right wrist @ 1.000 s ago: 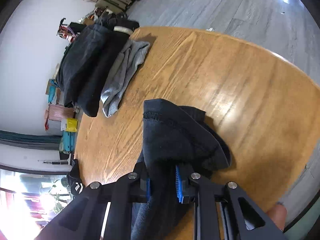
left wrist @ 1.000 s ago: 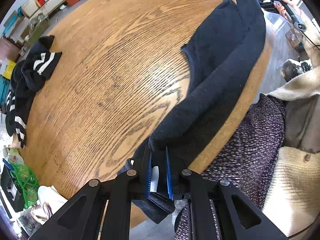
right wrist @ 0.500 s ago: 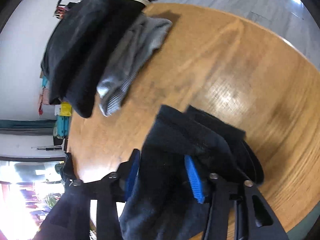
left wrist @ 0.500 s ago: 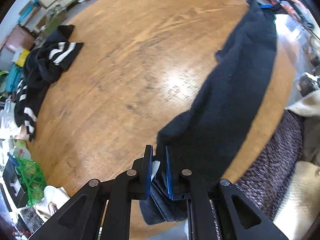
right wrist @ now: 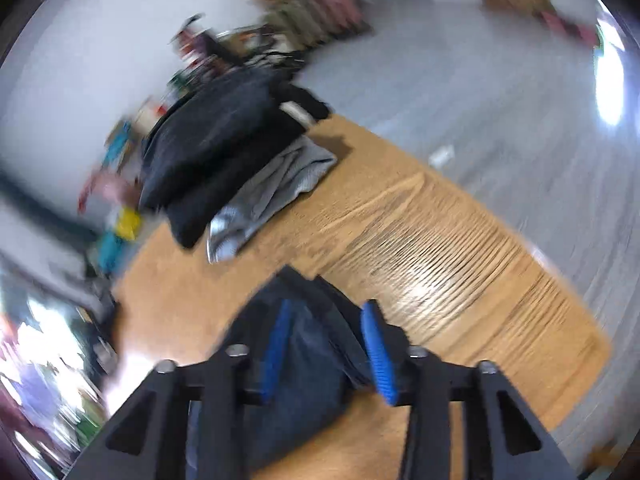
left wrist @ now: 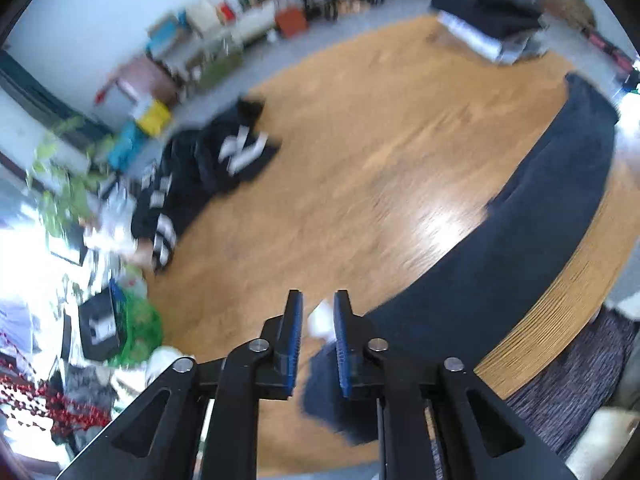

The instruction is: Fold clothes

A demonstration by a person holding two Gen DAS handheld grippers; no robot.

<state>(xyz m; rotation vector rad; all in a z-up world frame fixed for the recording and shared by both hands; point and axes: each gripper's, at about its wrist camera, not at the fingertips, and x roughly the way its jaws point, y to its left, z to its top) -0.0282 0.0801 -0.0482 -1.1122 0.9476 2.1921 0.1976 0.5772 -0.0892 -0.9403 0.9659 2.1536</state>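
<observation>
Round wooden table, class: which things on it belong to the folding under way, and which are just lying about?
In use: long dark navy garment; left tongs; right tongs.
Lying about: black top with white stripes; stack of dark folded clothes; grey striped garment.

Right gripper over dark garment, wooden table

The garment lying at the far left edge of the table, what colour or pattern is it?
Black with white stripes; the left wrist view shows it best.
</observation>
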